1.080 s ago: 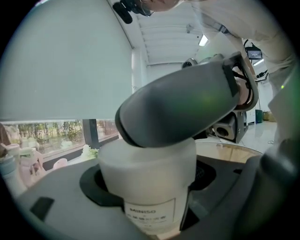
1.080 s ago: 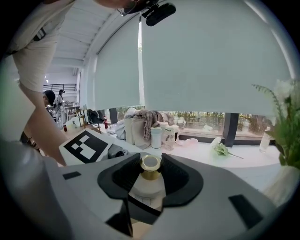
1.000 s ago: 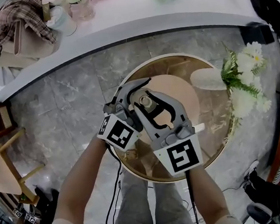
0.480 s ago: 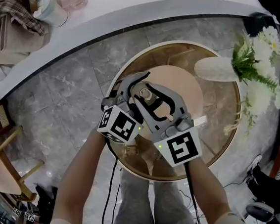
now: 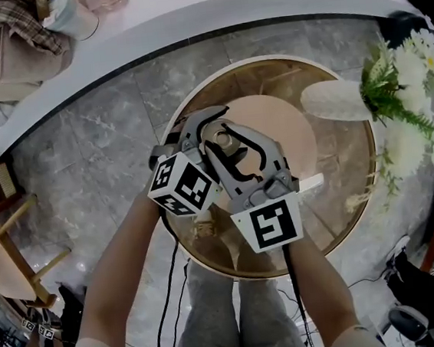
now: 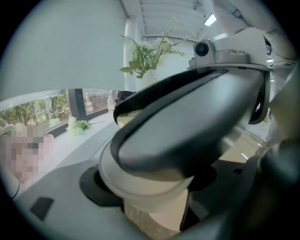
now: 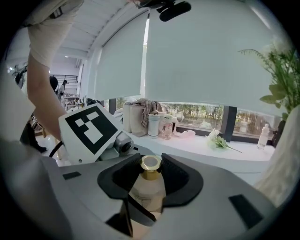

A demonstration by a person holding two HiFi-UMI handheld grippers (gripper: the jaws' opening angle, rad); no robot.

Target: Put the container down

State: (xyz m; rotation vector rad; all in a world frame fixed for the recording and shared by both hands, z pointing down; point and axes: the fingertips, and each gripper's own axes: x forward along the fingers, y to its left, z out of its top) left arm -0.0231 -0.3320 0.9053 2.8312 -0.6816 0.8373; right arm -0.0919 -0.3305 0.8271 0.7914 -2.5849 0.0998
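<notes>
The container [image 7: 149,192] is a pale bottle with a gold cap. In the right gripper view it stands between the dark pads of my right gripper [image 7: 151,176], which is shut on its shoulders. From the head view both grippers meet over the round glass table [image 5: 342,194], the right gripper [image 5: 227,133] around the container [image 5: 221,140] and the left gripper [image 5: 207,120] curving round it from the left. In the left gripper view the container's cream body [image 6: 164,213] fills the gap of my left gripper [image 6: 154,187], shut on it, with the right gripper's dark jaw across the top.
A round pinkish plate [image 5: 281,127] lies on the table under the grippers. A white vase [image 5: 333,101] with flowers [image 5: 406,103] stands at the table's right. A curved white counter [image 5: 185,14] with bags and clothes [image 5: 11,44] runs behind. A wooden chair [image 5: 2,253] stands at left.
Both grippers, still together on the bottle, have drifted a little up in the head view. The left gripper's marker cube has turned more towards the camera. Neither grip has changed.
</notes>
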